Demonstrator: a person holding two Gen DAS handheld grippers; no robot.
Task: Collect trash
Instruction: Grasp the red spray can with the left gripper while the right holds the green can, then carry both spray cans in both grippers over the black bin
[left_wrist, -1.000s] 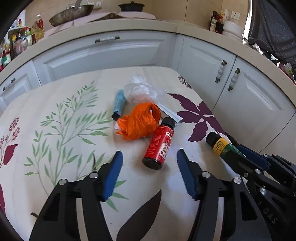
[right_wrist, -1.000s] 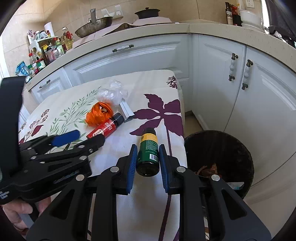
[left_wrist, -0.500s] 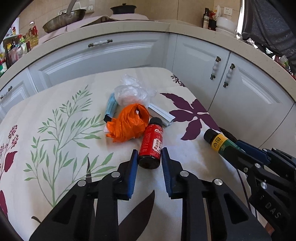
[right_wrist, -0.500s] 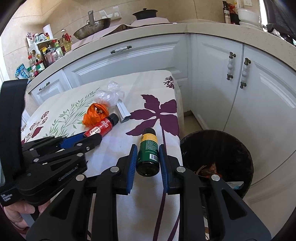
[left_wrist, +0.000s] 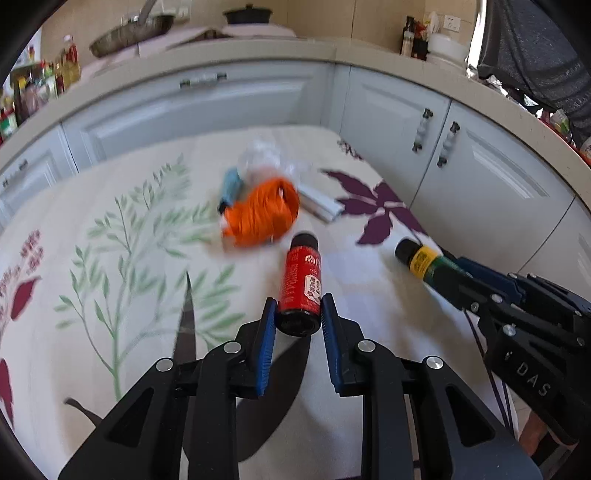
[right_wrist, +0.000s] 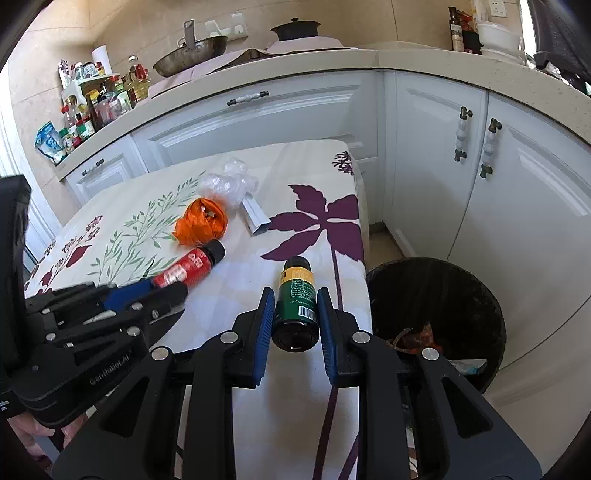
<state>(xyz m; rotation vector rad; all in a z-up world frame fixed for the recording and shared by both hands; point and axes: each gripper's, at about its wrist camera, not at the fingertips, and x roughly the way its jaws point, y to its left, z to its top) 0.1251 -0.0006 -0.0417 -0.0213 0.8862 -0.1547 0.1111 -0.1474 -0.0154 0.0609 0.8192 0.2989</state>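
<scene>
My left gripper (left_wrist: 298, 308) is shut on the base of a small red bottle (left_wrist: 302, 280) with a black cap, tilted up over the floral tablecloth (left_wrist: 110, 258). My right gripper (right_wrist: 294, 301) is shut on a green bottle (right_wrist: 296, 301) with a yellow label band and black cap, near the table's right edge. The right wrist view also shows the left gripper (right_wrist: 162, 286) with the red bottle (right_wrist: 188, 267). Beyond lie an orange crumpled bag (left_wrist: 262, 216), a clear plastic wrap (right_wrist: 229, 181), a blue item (left_wrist: 231, 186) and a white box (right_wrist: 255, 218).
A black trash bin (right_wrist: 436, 314) with some scraps inside stands on the floor right of the table. White cabinets (right_wrist: 517, 184) and a counter with a pan, a pot and several bottles curve around behind. Part of a hand shows at the lower left of the right wrist view.
My left gripper moved up to the red bottle and closed on its base, then raised it. The right gripper kept still with the green bottle.
</scene>
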